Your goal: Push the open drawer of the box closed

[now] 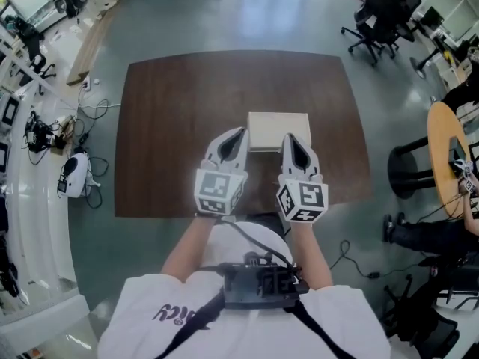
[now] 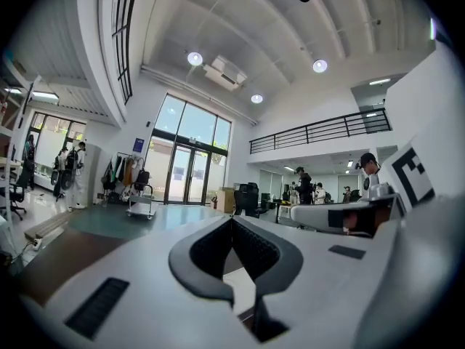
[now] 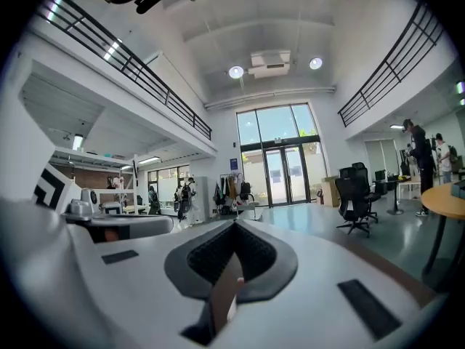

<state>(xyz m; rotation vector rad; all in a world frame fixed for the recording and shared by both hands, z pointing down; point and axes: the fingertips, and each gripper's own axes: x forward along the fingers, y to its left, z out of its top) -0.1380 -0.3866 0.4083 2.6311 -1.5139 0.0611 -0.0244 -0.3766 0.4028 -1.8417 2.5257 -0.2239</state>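
Note:
A pale beige box (image 1: 278,126) sits near the middle of the dark brown table (image 1: 172,126). From above I cannot tell how far its drawer stands out. My left gripper (image 1: 239,133) is just left of the box's near corner, tip almost at its side. My right gripper (image 1: 287,137) has its tip over the box's near edge. Both point away from me with their jaws meeting at the tip and nothing between them. In the left gripper view the jaws (image 2: 232,221) are closed, with a pale strip of the box (image 2: 243,286) below them. The right gripper view shows closed jaws (image 3: 234,224) too.
Black office chairs (image 1: 378,17) stand beyond the table's far right corner. A round wooden table (image 1: 447,155) with a seated person is at the right. Cables and a white device (image 1: 73,174) lie on the floor at the left, beside a white counter (image 1: 34,223).

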